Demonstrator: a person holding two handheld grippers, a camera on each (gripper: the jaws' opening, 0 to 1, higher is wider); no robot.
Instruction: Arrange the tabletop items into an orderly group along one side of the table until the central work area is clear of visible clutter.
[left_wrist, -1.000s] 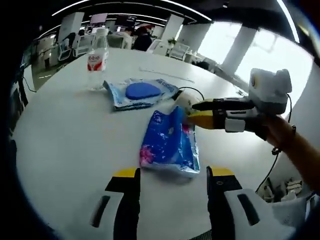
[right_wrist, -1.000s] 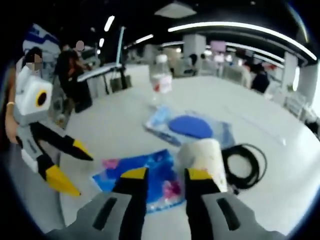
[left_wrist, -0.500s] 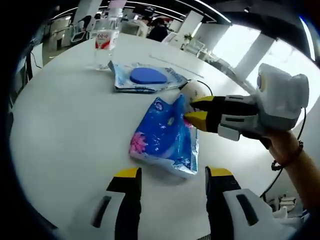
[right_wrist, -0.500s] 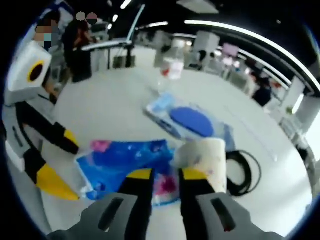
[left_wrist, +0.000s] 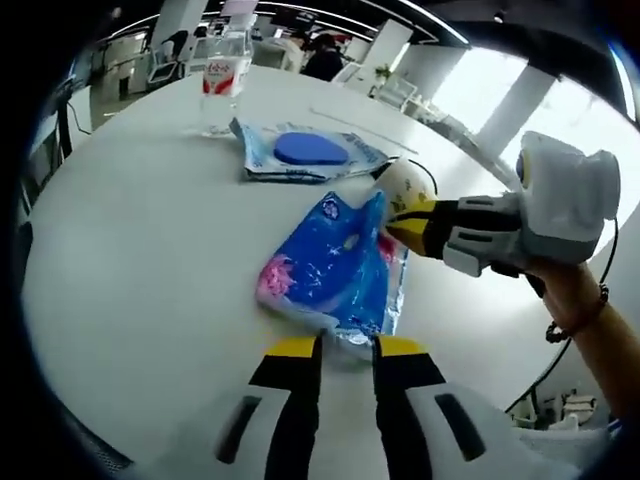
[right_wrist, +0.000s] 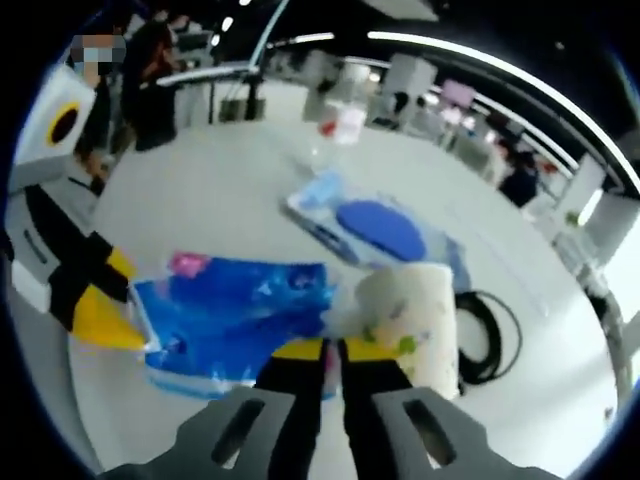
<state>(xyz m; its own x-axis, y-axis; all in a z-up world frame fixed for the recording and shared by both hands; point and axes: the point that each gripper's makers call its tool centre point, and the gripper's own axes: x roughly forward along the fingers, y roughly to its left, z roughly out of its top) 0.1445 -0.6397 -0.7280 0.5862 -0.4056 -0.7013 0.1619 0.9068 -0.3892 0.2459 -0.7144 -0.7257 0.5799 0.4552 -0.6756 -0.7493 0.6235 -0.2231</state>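
Blue tissue pack (left_wrist: 335, 270) lies mid-table, pinched at both ends: left gripper (left_wrist: 346, 352) clamps its near edge, right gripper (right_wrist: 331, 352) the far edge. Looks soft, light and crinkly, so edge grips probably suit it.

Each view looks close along its claw over the white round bench (left_wrist: 130, 250), sharing the crinkled blue plastic packet (left_wrist: 335, 270) (right_wrist: 235, 320) from opposite ends.

Blue packet (left_wrist: 335, 270) with pink flowers, white table (left_wrist: 130, 250), red-labelled clear bottle (left_wrist: 223, 82), yellow-tipped claws.
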